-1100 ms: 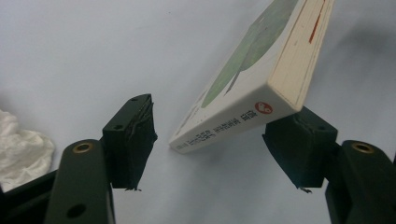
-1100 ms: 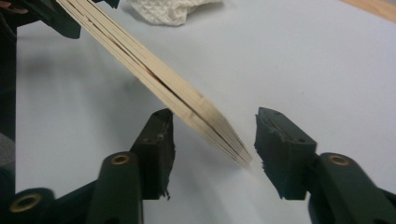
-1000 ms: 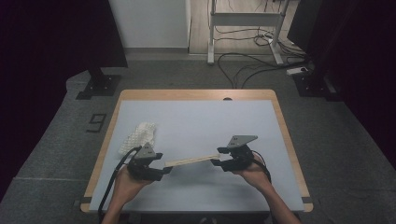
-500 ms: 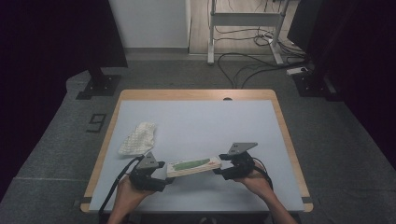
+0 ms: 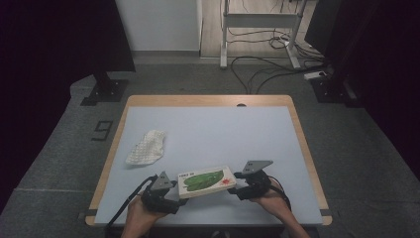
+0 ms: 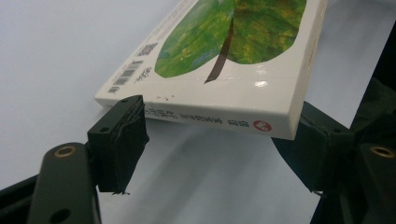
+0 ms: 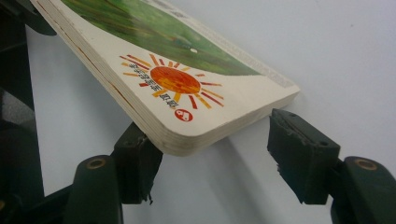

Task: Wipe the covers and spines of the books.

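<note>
A board book (image 5: pixel 207 180) with a green leaf and a red sun on its white cover lies cover-up, slightly tilted, near the table's front edge. Its spine end (image 6: pixel 205 119) sits between the pads of my left gripper (image 6: pixel 219 135), whose jaws have just been opening; the left pad (image 6: pixel 119 135) touches the corner. In the high view that gripper (image 5: pixel 171 191) is at the book's left end. My right gripper (image 5: pixel 240 184) is at the book's other end. There the sun corner (image 7: pixel 187 116) rests over one pad (image 7: pixel 137 163), the other pad stands apart, and these jaws (image 7: pixel 215 140) have also been opening.
A crumpled white cloth (image 5: pixel 146 147) lies on the left of the pale blue tabletop (image 5: pixel 213 129), which has a wooden rim. Cables trail from both grippers over the front edge. Beyond the table are a dark stand base (image 5: pixel 104 91) and floor cables (image 5: pixel 267 62).
The book, edge-on a second ago, has turned cover-up and come down toward the table's front edge. Both hands sank with it and drew nearer the person.
</note>
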`<state>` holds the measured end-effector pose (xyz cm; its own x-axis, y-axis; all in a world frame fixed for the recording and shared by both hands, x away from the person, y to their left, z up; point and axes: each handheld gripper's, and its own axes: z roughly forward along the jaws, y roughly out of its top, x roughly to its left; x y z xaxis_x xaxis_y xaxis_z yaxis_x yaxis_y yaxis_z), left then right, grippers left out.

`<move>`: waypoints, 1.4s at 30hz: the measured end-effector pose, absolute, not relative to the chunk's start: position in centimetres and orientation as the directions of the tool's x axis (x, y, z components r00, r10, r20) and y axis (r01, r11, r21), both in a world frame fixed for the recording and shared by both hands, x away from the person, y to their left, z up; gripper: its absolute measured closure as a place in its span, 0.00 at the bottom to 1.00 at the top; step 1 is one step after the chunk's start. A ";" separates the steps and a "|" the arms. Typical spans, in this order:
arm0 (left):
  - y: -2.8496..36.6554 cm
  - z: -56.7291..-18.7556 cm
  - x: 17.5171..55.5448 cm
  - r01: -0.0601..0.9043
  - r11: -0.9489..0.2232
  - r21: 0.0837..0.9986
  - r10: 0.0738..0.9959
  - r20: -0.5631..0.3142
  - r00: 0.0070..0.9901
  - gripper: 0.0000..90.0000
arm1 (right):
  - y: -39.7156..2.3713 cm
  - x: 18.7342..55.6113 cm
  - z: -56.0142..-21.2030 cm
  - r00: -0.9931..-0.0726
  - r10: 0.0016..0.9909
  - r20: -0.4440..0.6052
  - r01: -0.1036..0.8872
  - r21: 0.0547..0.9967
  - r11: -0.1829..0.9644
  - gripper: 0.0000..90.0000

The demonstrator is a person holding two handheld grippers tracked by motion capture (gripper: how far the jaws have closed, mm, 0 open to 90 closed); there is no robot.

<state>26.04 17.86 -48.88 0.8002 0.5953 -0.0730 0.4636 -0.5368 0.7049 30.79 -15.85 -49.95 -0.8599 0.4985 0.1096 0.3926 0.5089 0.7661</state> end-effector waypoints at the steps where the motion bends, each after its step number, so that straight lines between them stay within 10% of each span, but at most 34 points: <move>1: 17.8 -49.0 26.0 0.465 -0.537 0.704 0.596 -0.075 0.800 0.28 | -15.8 30.7 -50.1 -0.860 0.500 0.107 0.391 0.767 0.509 0.39; 42: 17.3 -52.4 26.4 0.458 -0.566 0.685 0.627 -0.003 0.779 0.29 | -15.9 30.8 -52.9 -0.857 0.511 0.067 0.381 0.749 0.541 0.39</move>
<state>26.43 17.30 -52.39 0.7791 0.6269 -0.0032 0.4582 -0.5660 0.6854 30.78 -15.86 -52.89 -0.8571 0.5108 0.0667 0.3810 0.5415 0.7494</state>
